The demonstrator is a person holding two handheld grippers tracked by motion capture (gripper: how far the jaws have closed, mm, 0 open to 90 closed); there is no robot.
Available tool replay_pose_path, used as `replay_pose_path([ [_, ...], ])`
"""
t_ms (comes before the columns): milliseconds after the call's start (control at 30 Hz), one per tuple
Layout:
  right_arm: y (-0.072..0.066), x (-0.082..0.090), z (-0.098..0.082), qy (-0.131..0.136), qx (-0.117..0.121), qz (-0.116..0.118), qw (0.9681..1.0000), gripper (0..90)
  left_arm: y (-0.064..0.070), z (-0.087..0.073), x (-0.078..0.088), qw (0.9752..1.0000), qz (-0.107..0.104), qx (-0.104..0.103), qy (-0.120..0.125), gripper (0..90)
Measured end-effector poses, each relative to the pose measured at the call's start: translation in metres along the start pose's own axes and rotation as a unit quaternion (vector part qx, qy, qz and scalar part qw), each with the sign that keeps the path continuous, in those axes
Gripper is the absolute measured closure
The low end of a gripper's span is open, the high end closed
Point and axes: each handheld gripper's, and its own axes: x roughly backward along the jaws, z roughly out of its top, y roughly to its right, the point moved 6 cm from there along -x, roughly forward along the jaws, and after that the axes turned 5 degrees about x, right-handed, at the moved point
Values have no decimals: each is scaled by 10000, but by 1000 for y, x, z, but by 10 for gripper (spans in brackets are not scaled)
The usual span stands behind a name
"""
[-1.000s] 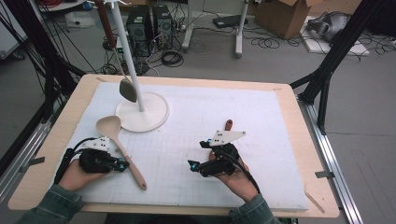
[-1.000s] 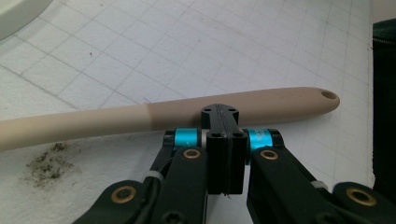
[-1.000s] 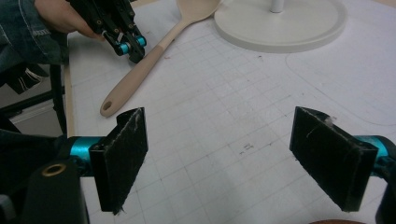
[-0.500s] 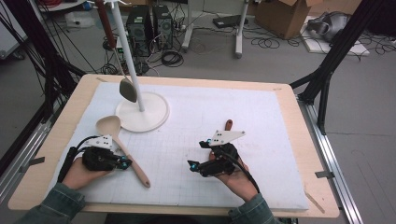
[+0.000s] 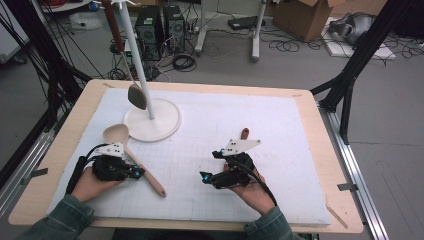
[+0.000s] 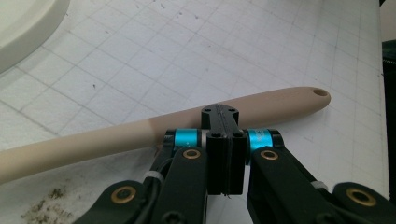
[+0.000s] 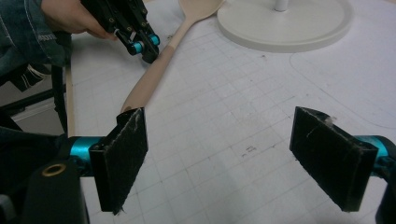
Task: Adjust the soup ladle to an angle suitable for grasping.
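Note:
A pale wooden spoon [image 5: 116, 134] lies on the white gridded mat, its bowl toward the stand and its handle running to the near right. My left gripper [image 5: 137, 173] is shut, and its tips meet the handle from the left side. In the left gripper view the jaws [image 6: 220, 114] press together with nothing between them, and the handle [image 6: 280, 100] crosses just beyond the tips. My right gripper [image 5: 209, 164] rests at mid-table, pointing left. Its pads [image 7: 121, 154] stand wide apart over bare mat. The spoon [image 7: 149, 79] and the left gripper [image 7: 148, 53] lie farther off.
A white stand with a round base [image 5: 152, 120] rises at the back left, with a dark ladle [image 5: 136, 96] hanging from it. A small red-brown handle [image 5: 244, 133] pokes out behind the right gripper's plate. The wooden table rim [image 5: 320, 130] frames the mat.
The left gripper has edged slightly to the right, up against the spoon handle. The right gripper and the spoon have stayed put.

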Motion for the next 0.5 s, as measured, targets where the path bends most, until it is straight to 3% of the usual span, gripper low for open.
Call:
replay_pose_path([
  [500, 1, -3, 0, -14, 3, -7, 10000, 185, -2, 16, -13, 9999, 133, -22, -4, 895],
])
